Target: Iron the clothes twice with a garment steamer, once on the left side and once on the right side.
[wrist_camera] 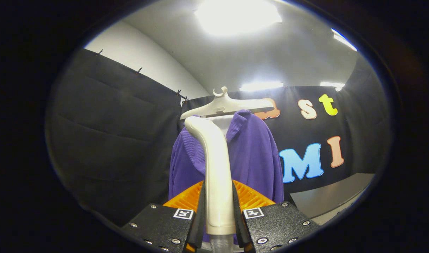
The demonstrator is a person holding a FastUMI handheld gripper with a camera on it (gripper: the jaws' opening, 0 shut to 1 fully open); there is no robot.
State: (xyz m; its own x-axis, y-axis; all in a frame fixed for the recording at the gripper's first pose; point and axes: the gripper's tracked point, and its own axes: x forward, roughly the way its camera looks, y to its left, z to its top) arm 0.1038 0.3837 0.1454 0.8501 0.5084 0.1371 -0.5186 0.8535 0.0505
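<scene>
1. The gripper (219,211) pinches the steamer (216,168) by its handle; both fingers press its sides, so the wand stands upright between the jaws and cannot swing.
2. The steamer's head curves over at the top, beyond the jaws, level with the collar of the shirt (253,154), near or touching the cloth; I cannot tell which.
3. The shirt hangs on a hanger (228,105) straight ahead of the jaws, open at the front, so both halves can be reached by a downward stroke.
4. The head sits toward the shirt's left half, probably the start of a pass there.
5. The gripper points forward and tilts upward, keeping the wand vertical and the hose (221,243) trailing below the fingers.
</scene>
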